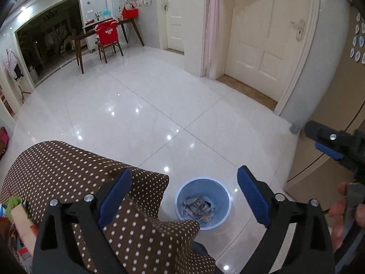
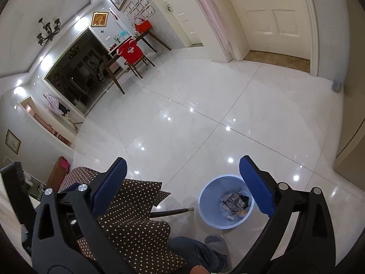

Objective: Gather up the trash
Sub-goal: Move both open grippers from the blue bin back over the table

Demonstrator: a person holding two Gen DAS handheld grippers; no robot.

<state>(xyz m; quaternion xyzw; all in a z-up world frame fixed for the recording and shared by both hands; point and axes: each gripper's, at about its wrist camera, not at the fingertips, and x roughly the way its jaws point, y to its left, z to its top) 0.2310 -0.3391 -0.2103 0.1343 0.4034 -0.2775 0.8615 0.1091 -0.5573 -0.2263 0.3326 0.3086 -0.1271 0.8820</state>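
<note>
White glossy floor point(image 1: 159, 105) spreads ahead of both tongs. Brown dotted cloth point(image 1: 75, 166) drapes the counter under the left tongs point(image 1: 184, 196), whose jaws gape wide, gripping nothing. Right tongs point(image 2: 182, 187) gape wide too. Below and between them stands a blue bin point(image 2: 225, 203) holding what looks like crumpled trash point(image 2: 235, 202).

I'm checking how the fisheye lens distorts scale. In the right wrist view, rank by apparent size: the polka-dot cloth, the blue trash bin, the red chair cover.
Largest to smallest, as they look:
1. polka-dot cloth, though it lies nearest the camera, which inflates it.
2. blue trash bin.
3. red chair cover, far across the room, so its true size is unsure.
</note>
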